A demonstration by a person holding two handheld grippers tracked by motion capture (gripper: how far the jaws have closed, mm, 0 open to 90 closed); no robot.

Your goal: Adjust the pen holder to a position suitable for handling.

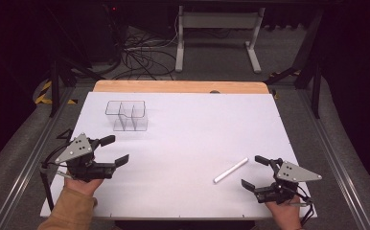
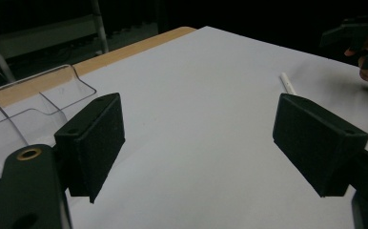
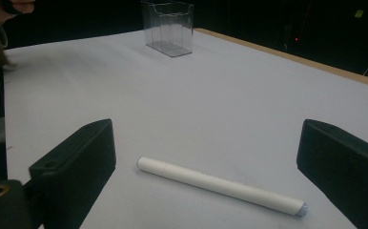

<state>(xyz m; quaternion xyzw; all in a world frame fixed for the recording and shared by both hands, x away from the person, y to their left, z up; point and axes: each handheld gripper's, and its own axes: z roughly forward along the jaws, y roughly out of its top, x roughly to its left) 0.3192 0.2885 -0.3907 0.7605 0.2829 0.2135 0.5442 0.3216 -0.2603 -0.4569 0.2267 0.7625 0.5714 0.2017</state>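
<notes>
Fingers [image 3: 77, 167] astride flat white tube [image 3: 220, 186], lying crosswise.

No readable text, label, brand, number or sign showing anywhere. White tube [image 3: 222, 185]: surface showing blank. Clear plastic organizer [image 1: 127, 115]: bearing no print. White table sheet [image 1: 197, 134]: lying plain, unmarked. Grey plates on grippers: carrying no lettering legible at this size. Yellow-black hazard striping [image 1: 43, 92] showing on floor at left, pattern only, no words.
</notes>
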